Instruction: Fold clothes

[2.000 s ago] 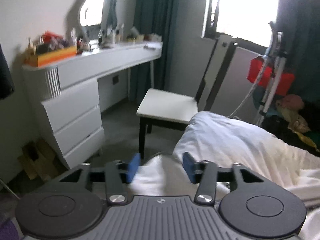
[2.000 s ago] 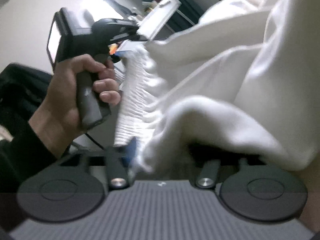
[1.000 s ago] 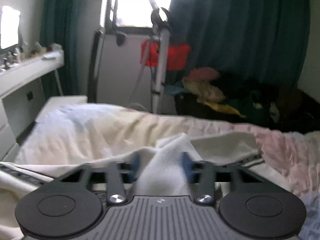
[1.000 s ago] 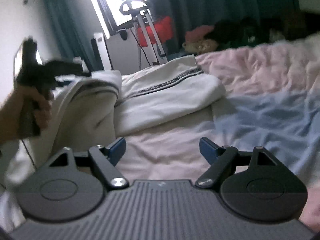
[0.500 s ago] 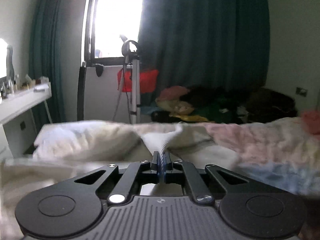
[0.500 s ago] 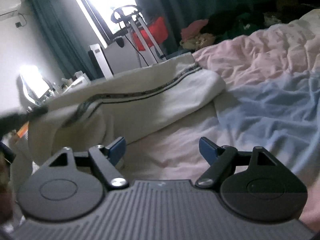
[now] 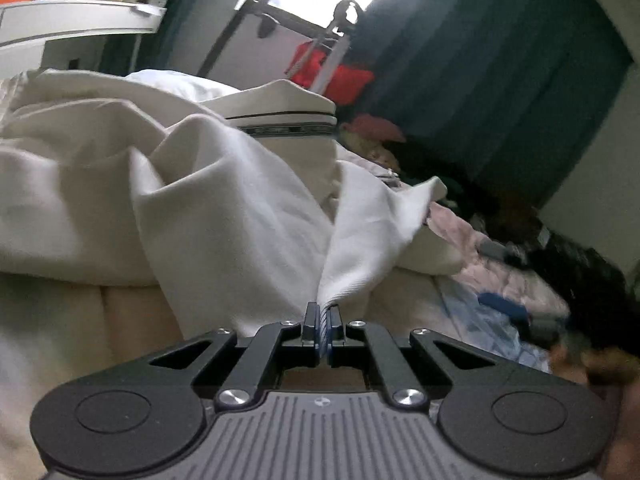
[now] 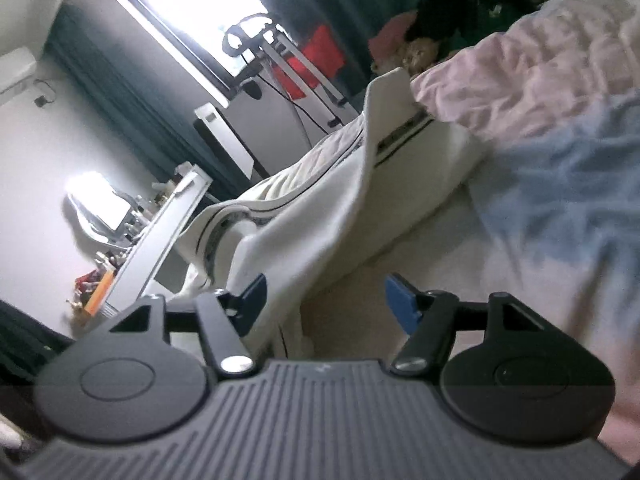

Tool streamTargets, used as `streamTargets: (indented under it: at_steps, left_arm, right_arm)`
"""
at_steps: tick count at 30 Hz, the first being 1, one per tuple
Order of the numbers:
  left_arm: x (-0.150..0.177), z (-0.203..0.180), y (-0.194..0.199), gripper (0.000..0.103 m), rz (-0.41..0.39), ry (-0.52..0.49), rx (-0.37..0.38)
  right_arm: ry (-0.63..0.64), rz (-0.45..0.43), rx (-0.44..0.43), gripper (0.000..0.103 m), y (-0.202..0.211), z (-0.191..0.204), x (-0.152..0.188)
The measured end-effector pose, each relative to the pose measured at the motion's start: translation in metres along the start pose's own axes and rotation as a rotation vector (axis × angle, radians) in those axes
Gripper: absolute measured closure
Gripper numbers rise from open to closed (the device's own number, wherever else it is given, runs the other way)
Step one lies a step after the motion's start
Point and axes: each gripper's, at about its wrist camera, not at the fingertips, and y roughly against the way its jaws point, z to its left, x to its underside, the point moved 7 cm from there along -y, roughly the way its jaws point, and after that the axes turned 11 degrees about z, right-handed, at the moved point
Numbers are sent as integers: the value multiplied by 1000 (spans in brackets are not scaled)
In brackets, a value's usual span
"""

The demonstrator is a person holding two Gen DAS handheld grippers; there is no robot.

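A cream-white garment [image 7: 224, 184] with a dark striped band [image 7: 288, 130] lies bunched on the bed. My left gripper [image 7: 322, 320] is shut on its ribbed white edge, and the cloth fans up and away from the jaws. In the right wrist view the same garment [image 8: 320, 208] lies to the left on the bed, draped over the edge. My right gripper [image 8: 324, 300] is open and empty, low over the bed, with a fold of the garment just inside its left finger [image 8: 252, 292].
The bed has a pink and pale blue duvet [image 8: 540, 128]. A white dresser with clutter [image 8: 160, 216] stands at the left. A bright window [image 8: 200, 12], dark green curtains [image 7: 480, 80], a stand with red cloth [image 7: 332, 68] and a pile of clothes [image 7: 380, 136] are behind.
My left gripper stays shut on the ribbed edge and has dropped low, with the garment now bunched in front. My right gripper has tilted and moved left toward the garment's edge, still open.
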Motion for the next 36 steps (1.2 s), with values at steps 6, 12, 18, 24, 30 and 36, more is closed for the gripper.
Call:
streamTargets:
  at_steps: [6, 12, 18, 24, 30, 36]
  left_arm:
    - [-3, 10, -23, 100, -14, 32, -4]
    - [6, 28, -59, 100, 37, 81, -2]
    - [-1, 25, -80, 100, 42, 58, 64]
    - [0, 23, -69, 100, 40, 51, 100]
    - [2, 9, -38, 100, -14, -24, 135]
    - [13, -10, -2, 100, -45, -109, 164]
  right_arm:
    - [-41, -23, 89, 35, -89, -5, -85]
    - [-14, -39, 339, 37, -177, -12, -147]
    - [1, -40, 509, 95, -216, -30, -177]
    - [52, -205, 414, 97, -147, -1, -198]
    - [42, -480, 316, 97, 8, 16, -198]
    - [-200, -634, 449, 97, 146, -62, -123]
